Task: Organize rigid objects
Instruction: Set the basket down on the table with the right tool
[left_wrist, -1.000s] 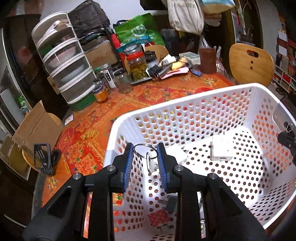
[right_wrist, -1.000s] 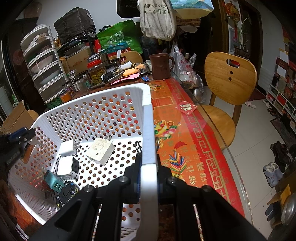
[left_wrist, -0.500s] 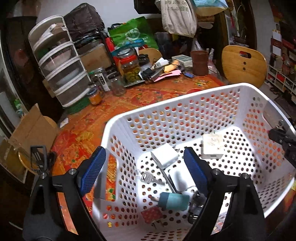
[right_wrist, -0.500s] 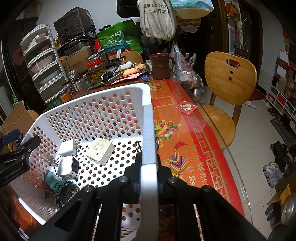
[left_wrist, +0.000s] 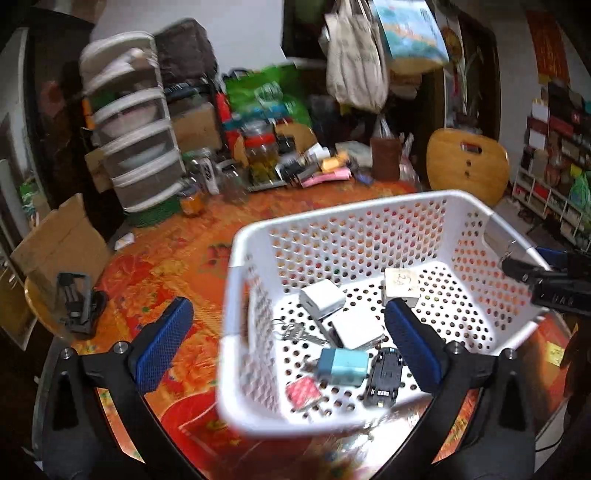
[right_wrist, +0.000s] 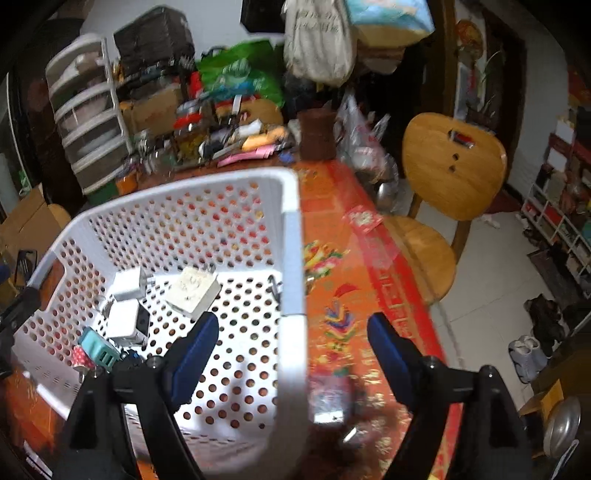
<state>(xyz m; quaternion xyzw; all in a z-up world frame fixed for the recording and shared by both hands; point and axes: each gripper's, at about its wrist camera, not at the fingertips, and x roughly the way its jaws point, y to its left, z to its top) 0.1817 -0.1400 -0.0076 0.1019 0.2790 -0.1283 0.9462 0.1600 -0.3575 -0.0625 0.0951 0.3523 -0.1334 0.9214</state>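
Your left gripper (left_wrist: 284, 347) and right gripper (right_wrist: 291, 349) both gaped empty astride the basket (left_wrist: 332, 218) rim on the table (left_wrist: 177, 258). Light, stiff plastic; its rim looked the best hold.

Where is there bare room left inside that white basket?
The basket floor is free between the cream adapter and the right-hand wall. The opposite corner is crowded: white chargers, teal plug, toy car, keys.

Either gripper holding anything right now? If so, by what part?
Nothing held. Left gripper and right gripper are both open, each straddling a rim of the white basket without clamping it.
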